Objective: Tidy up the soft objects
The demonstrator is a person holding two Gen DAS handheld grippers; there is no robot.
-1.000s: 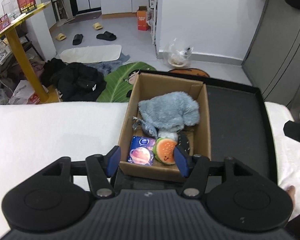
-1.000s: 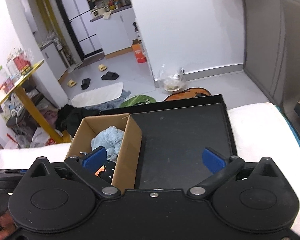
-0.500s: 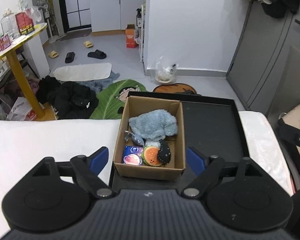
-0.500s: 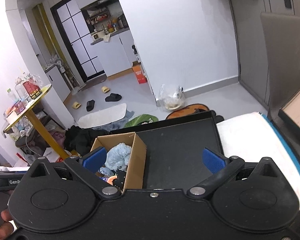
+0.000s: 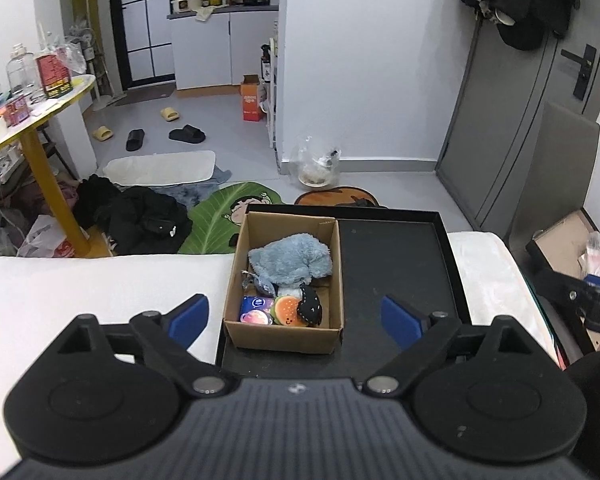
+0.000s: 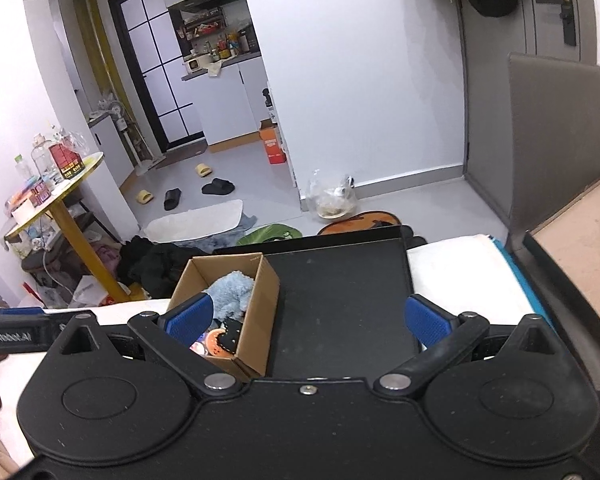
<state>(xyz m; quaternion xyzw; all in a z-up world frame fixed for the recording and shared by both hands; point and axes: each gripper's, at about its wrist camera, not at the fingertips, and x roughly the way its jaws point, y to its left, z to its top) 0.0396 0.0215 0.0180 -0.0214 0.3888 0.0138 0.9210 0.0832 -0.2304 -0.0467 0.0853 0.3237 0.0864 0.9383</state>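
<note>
So the cardboard box is my landmark here. It sits on the left part of the black tray, and the tray lies on the white-covered surface. Inside the box I count four soft things: one fluffy blue plush filling the far half, then along the near wall one purple packet, one burger-looking toy and one black spotted piece leaning against the burger. The right part of the tray, beside the box, is bare black.

My left gripper is spread wide, blue pads either side of the box's near wall, holding nothing and touching nothing. The right gripper is wide too, also holding nothing, hovering over the near edge of the tray with its left pad in front of the box's opening.

Compared to a second ago: the left one was pinched narrow right at the box's near edge over the burger toy, and it's now opened all the way and pulled back and up, so the box looks smaller. The right one kept the same wide spread but also lifted away. The box contents haven't shifted.

Beyond the box, on the floor: two black slippers and two yellow ones.
</note>
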